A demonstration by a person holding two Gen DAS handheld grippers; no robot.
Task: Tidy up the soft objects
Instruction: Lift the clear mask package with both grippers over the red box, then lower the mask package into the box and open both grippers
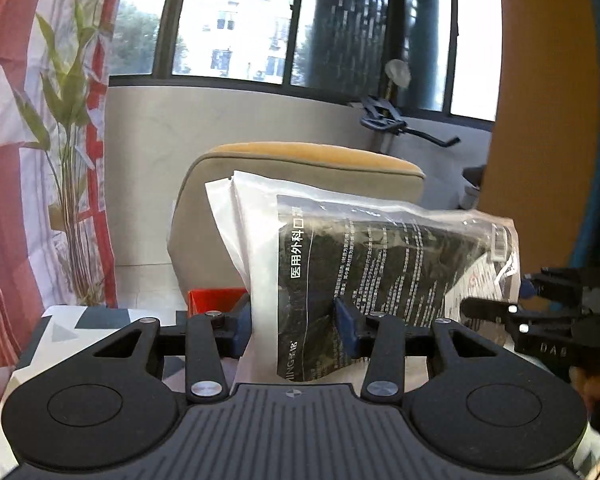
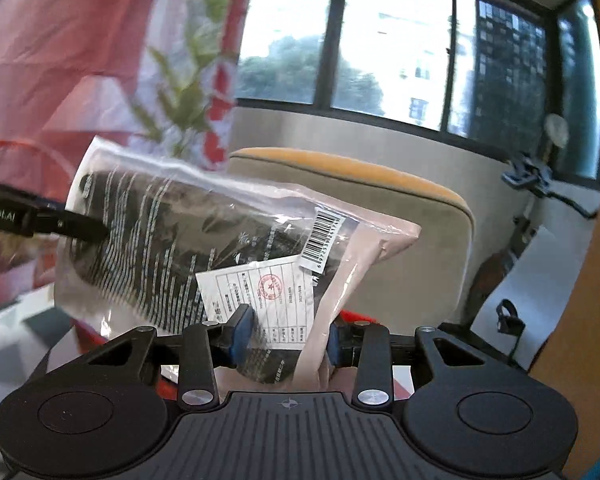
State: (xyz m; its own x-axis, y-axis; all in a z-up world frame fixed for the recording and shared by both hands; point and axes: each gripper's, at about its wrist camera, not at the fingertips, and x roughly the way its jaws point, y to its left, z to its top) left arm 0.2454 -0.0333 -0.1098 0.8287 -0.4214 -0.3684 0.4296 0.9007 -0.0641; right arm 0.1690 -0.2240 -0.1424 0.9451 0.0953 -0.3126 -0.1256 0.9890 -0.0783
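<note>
A clear plastic pack of black face masks [image 1: 380,264] with printed text hangs in the air between both grippers. My left gripper [image 1: 294,330] is shut on its white-backed end, a blue pad on each side. From the right edge of this view, the right gripper [image 1: 540,300] reaches the pack's other end. In the right wrist view the same pack [image 2: 172,240] shows a barcode and a white leaflet; my right gripper [image 2: 288,336] is shut on its lower pinkish end. The left gripper's fingers [image 2: 80,226] come in from the left onto the far end.
A beige cushioned seat with an orange top [image 1: 300,160] stands just behind the pack. A red box [image 1: 216,298] sits below it, beside a patterned tablecloth [image 1: 84,320]. A plant and a red-and-white curtain [image 1: 4,160] are left; windows and an exercise bike [image 1: 384,116] behind.
</note>
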